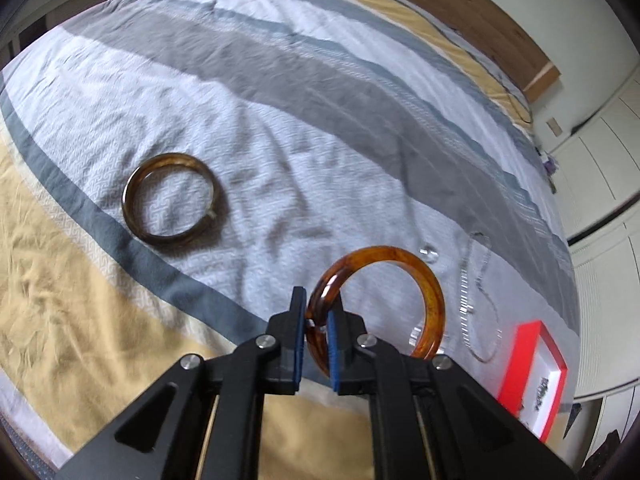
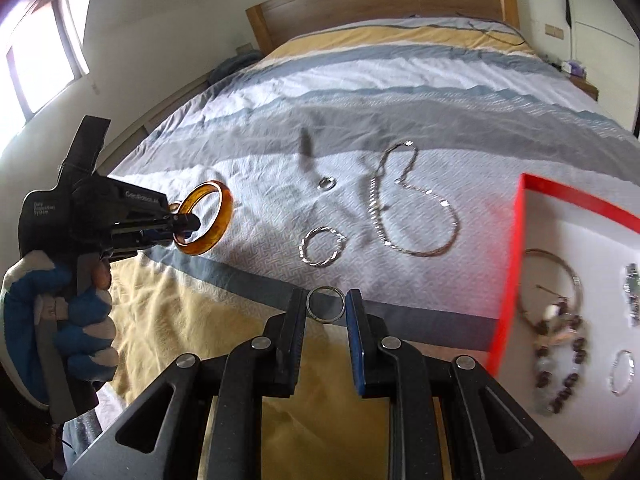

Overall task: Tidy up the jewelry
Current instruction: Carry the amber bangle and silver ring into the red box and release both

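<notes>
My left gripper is shut on an amber bangle and holds it above the striped bedspread; the same gripper and bangle show at the left of the right wrist view. A darker brown bangle lies flat on the bed to its left. My right gripper is shut on a small silver ring, held between the fingertips. A twisted silver hoop, a small ring and a silver chain necklace lie on the bed ahead.
A red-rimmed white tray at the right holds a thin hoop, a beaded bracelet and other pieces; it also shows in the left wrist view. A wooden headboard stands at the far end. White cupboards line the right side.
</notes>
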Tool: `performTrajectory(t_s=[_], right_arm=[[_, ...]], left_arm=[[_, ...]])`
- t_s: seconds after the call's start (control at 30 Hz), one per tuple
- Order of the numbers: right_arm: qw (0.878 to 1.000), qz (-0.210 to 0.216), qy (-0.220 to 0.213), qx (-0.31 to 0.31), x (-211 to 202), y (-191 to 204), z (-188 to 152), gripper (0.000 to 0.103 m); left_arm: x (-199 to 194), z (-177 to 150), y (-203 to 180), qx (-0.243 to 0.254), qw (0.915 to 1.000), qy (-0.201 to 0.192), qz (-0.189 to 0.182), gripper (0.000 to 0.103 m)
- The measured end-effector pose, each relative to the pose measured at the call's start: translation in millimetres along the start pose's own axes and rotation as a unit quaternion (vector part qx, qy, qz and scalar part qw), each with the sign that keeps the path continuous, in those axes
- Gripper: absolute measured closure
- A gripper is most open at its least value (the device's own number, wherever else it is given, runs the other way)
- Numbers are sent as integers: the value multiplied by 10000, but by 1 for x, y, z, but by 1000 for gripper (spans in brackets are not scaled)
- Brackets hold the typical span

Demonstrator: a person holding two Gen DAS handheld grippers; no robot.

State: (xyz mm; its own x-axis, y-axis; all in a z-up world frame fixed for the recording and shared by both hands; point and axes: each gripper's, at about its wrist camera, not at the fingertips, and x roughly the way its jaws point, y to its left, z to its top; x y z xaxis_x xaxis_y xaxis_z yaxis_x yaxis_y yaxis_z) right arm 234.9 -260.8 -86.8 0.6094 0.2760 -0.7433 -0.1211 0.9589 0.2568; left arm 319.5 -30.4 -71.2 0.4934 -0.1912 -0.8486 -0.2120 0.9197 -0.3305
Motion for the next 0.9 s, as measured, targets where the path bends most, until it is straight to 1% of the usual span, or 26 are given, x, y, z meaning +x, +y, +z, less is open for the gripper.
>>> performTrajectory(t_s=[0.1,0.2,0.3,0.43,0.47,0.57,0.67,0.77,0.9], right_arm=[[9997,-224,-123,45,-24,-10,-2,83],[9984,-480,-240,174,-49,-30,-8,83],[9958,-773,-290,400,-72,-60,-18,83],[9904,-1147,-279,718,-93,-106,-30,83],[9890,-1238,-257,762,-97,-118,-32,83],[9866,-1421,-152,782,-100,-151,-32,83],[9866,-1478,-9,697,-92,-178,-26,83],[9875,-1468,140,550,-79,-196,-19,83],[9910,-1205,458,354,-60,-207,-20,83]], left_arm=[[-15,-12,-28,298,9992,-9,-270,94],[-21,-25,-67,694,9959,68,-578,94],[-20,-45,-109,1141,9894,203,-872,94],[-10,-78,-166,1748,9771,479,-1118,94],[-4,-88,-181,1928,9729,561,-1148,94],[9,-114,-217,2436,9612,705,-1087,94],[20,-139,-239,2847,9485,912,-1046,94],[29,-157,-244,3155,9387,1052,-912,94],[44,-178,-243,3579,9218,1322,-688,94]])
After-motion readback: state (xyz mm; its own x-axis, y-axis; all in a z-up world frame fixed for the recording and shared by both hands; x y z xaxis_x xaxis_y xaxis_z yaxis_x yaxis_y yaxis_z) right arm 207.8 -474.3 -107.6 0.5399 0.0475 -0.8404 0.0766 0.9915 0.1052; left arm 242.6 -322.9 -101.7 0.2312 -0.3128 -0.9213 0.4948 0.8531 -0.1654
